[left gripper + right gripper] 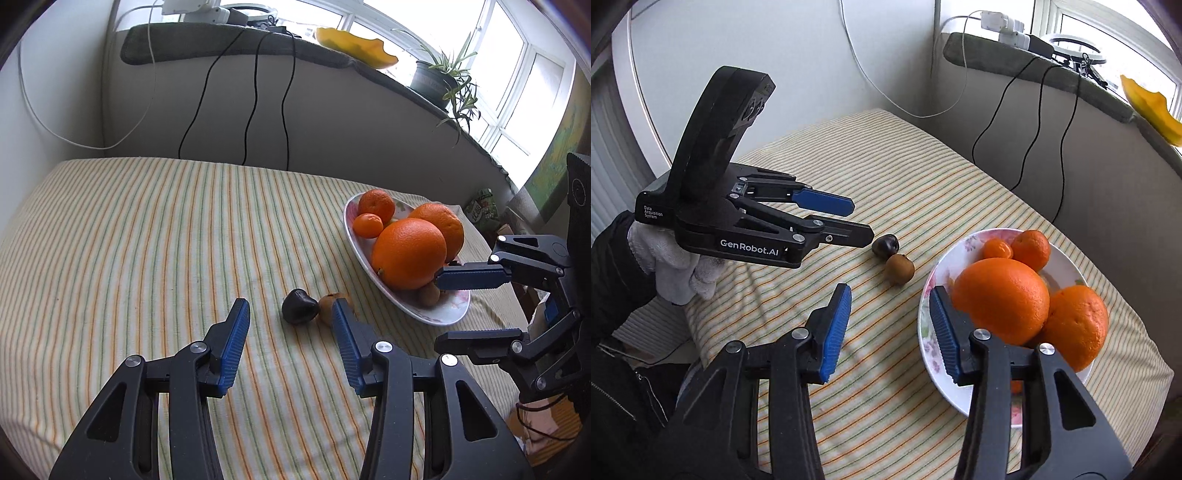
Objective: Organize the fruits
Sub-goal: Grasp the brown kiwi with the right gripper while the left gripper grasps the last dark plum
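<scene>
A floral white plate [448, 312] [932, 325] holds two large oranges [408, 253] [1001, 297], two small mandarins [367, 225] [997, 248] and a brown fruit [428, 293] under them. On the striped cloth left of the plate lie a dark fruit [299, 306] [884, 244] and a brown kiwi [327, 306] [899, 269], touching. My left gripper [290, 314] [858, 221] is open and empty, just short of the two loose fruits. My right gripper [890, 299] [437, 306] is open and empty, over the plate's near-left edge.
The table has a striped yellow-green cloth [147, 240]. Black cables [255, 99] hang down the wall behind. A grey-covered sill holds a yellow dish [354, 46], a potted plant [443, 79] and chargers. A green packet [482, 212] lies beyond the plate.
</scene>
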Demonstrator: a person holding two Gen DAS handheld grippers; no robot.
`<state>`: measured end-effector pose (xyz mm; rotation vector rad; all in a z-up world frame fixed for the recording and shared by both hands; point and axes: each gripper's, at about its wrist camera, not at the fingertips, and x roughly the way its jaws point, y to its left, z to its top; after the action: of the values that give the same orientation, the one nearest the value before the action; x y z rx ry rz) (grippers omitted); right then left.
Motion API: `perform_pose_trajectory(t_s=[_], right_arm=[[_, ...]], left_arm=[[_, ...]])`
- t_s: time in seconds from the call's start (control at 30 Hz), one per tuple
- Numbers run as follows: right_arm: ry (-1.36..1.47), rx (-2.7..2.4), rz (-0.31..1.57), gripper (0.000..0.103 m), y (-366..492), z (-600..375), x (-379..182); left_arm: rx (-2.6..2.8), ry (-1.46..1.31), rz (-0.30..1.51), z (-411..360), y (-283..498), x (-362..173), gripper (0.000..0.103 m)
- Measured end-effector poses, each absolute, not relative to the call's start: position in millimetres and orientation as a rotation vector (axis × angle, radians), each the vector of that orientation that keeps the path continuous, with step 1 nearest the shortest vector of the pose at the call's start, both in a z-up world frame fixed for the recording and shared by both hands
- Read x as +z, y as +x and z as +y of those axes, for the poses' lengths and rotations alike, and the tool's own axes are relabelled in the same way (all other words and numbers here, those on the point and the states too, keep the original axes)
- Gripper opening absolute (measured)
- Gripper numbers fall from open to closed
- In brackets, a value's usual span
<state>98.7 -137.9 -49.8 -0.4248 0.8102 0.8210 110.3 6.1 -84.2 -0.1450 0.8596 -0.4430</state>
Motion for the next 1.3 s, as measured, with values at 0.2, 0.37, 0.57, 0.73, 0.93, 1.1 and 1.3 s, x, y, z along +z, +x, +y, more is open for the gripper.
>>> perform_pose_trajectory(t_s=[0.2, 0.37, 0.57, 0.73, 0.93, 1.1, 1.3], right_arm=[[-0.601, 0.908, 0.866, 0.042, 121.5, -107.9, -55.4], [-0.722, 0.961, 0.906, 0.040, 130.0, -85.9, -68.3], [-0.810, 0.956, 0.934, 0.038, 142.3, -76.0, -82.9], [-0.862, 0.960, 0.944, 0.037, 149.1, -67.8, -88.0], [-0.928, 0.957, 0.950, 0.032, 150.0, -60.0, -97.8], [-0.927, 0.950, 0.960, 0.027, 156.0, -61.7, -102.2], [-0.935, 0.944, 0.949, 0.026, 152.8, -65.0, -103.8]], left_arm=[[-0.468, -0.119, 0.883, 2.1, 119.9, -90.8, 0.041], [-0.494, -0.121, 0.909, 2.7, 126.5, -96.8, 0.038], [-0.524, -0.126, 0.923, 0.0, 131.3, -99.5, 0.037], [-0.537, -0.115, 0.933, -5.2, 136.2, -102.0, 0.034], [-0.549, -0.117, 0.936, -7.7, 138.8, -101.4, 0.032], [-0.565, -0.120, 0.945, -10.5, 139.1, -102.3, 0.029], [-0.576, -0.112, 0.955, -12.0, 139.7, -103.7, 0.024]])
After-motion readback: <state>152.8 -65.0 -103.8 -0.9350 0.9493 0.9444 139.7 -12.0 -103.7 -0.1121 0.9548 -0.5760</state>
